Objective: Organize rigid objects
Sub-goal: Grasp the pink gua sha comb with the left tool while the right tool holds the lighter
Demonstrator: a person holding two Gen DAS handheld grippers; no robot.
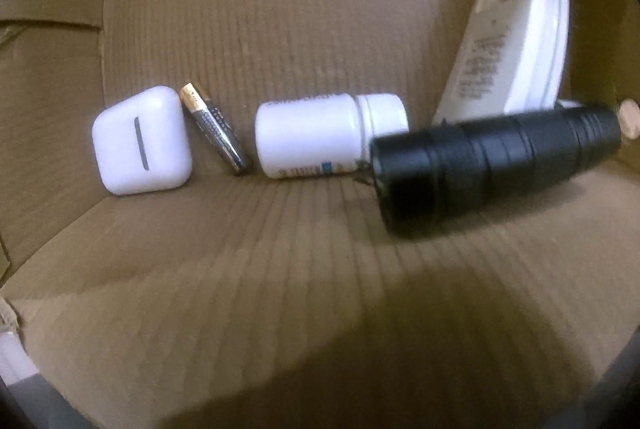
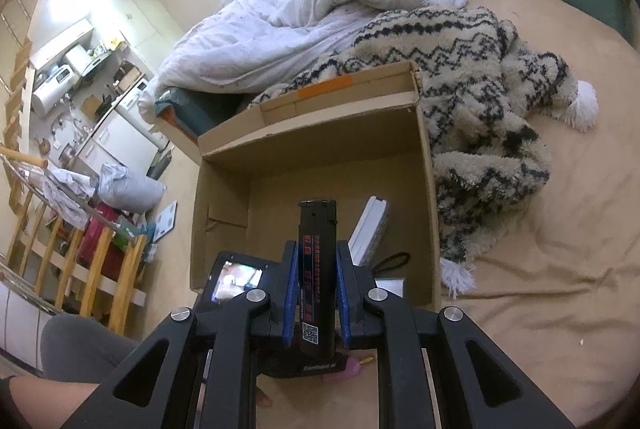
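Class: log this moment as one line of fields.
right gripper: shut on black lighter | left gripper: open | cardboard box: flashlight, pill bottle, battery, earbud case

Inside the open brown cardboard box [image 1: 280, 9] on the bed, a white earbud case [image 1: 141, 141], a slim battery [image 1: 216, 127], a white pill bottle [image 1: 320, 137] and a black cylindrical flashlight [image 1: 492, 165] lie left to right, a white remote [image 1: 516, 29] leaning behind the flashlight.

Cardboard box [image 1: 280, 29]: matt, ribbed corrugated. Earbud case [image 1: 140, 141] & pill bottle [image 1: 316, 137]: glossy white plastic. Battery [image 1: 216, 129] shiny metal. Torch [image 1: 492, 157] matt black. Blanket [image 2: 480, 69] shaggy cloth.
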